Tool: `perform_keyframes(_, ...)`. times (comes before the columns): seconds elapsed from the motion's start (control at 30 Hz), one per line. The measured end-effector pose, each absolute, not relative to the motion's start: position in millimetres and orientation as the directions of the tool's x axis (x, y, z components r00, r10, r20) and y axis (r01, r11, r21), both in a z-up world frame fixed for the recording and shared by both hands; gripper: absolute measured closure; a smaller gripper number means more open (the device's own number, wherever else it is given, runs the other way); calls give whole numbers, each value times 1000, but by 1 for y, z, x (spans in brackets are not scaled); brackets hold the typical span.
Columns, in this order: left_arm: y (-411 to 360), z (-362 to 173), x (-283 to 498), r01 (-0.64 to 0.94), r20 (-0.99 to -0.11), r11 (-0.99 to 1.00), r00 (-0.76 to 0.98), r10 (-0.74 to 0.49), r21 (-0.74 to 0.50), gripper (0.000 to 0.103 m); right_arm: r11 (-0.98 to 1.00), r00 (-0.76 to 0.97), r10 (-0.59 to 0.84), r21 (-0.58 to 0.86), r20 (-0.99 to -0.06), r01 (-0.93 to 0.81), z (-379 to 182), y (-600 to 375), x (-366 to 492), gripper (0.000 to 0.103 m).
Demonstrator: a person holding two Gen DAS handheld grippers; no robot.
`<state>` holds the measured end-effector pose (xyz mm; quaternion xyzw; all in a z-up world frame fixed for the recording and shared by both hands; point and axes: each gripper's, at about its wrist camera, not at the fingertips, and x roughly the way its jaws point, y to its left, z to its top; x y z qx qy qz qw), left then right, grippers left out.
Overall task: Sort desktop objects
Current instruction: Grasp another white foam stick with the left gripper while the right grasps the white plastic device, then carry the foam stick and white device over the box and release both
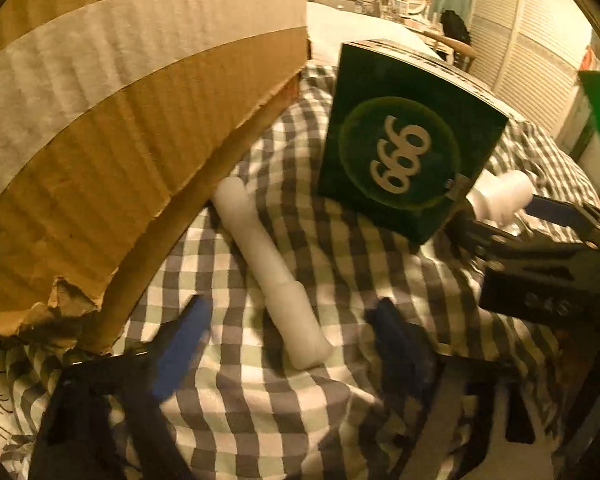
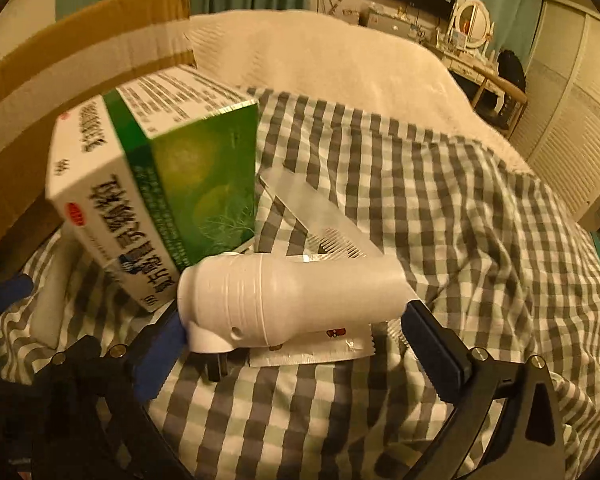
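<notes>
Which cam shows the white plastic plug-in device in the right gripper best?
Right wrist. The white plastic plug-in device fills the centre, lying crosswise between the right gripper's blue pads, its prongs visible underneath. The left wrist view catches only one end of it, behind the green cardboard medicine box.

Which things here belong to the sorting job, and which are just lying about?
For the job: white plug-in device in the right gripper; green box; white tube by the open left gripper; cardboard box; comb; sachet.
Lying about: checked cloth; mirror; chair.
</notes>
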<state>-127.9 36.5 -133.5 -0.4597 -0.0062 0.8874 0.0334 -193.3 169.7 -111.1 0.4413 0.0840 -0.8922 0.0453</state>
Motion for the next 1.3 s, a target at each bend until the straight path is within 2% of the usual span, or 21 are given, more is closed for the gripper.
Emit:
perform_keyframes(0.03, 37, -133, -127, -61, -816, -997, -574, 65, -37, 32, -981, -604, -10, -108, -797, 159, -112, 169, -194, 1)
perform_keyframes(0.1, 36, -130, -123, -73, -818, -997, -571, 74, -39, 58, -982, -631, -12, -110, -776, 155, -110, 169, -188, 4)
perform_keyframes(0.17, 35, -128, -120, -104, -821, -992, -559, 118, -72, 79, -982, -654, -16, -111, -756, 153, -106, 170, -180, 4)
perform_keyframes(0.27, 34, -126, -119, -126, -819, -990, -561, 124, -64, 82, -982, -657, -29, -103, -753, 161, -101, 172, -170, 4)
perform_keyframes(0.47, 21, -108, -116, -111, -798, -985, -578, 172, -132, 87, -978, -682, -18, -129, -731, 164, -77, 169, -142, 4)
perform_keyframes(0.63, 8, -82, -105, -102, -757, -978, -620, 204, -180, 89, -977, -734, -35, -133, -679, 169, -34, 159, -113, 4)
perform_keyframes(0.83, 12, -52, -94, -153, -709, -952, -638, 301, -266, 89, -978, -765, -60, -114, -642, 173, 14, 144, -88, 4)
perform_keyframes(0.93, 1, -33, -80, -188, -661, -931, -661, 356, -313, 89, -978, -777, -58, -121, -627, 171, 33, 138, -77, 4)
perform_keyframes(1.07, -11, 6, -68, -215, -571, -926, -736, 363, -311, 89, -979, -786, -91, -90, -612, 184, 59, 131, -67, 4)
perform_keyframes(1.2, -45, 50, -64, -193, -464, -930, -824, 326, -312, 89, -974, -785, -143, -53, -602, 219, 83, 114, -72, 4)
perform_keyframes(1.3, -85, 74, -73, -127, -398, -941, -882, 252, -313, 89, -968, -786, -189, -24, -588, 250, 98, 94, -87, 4)
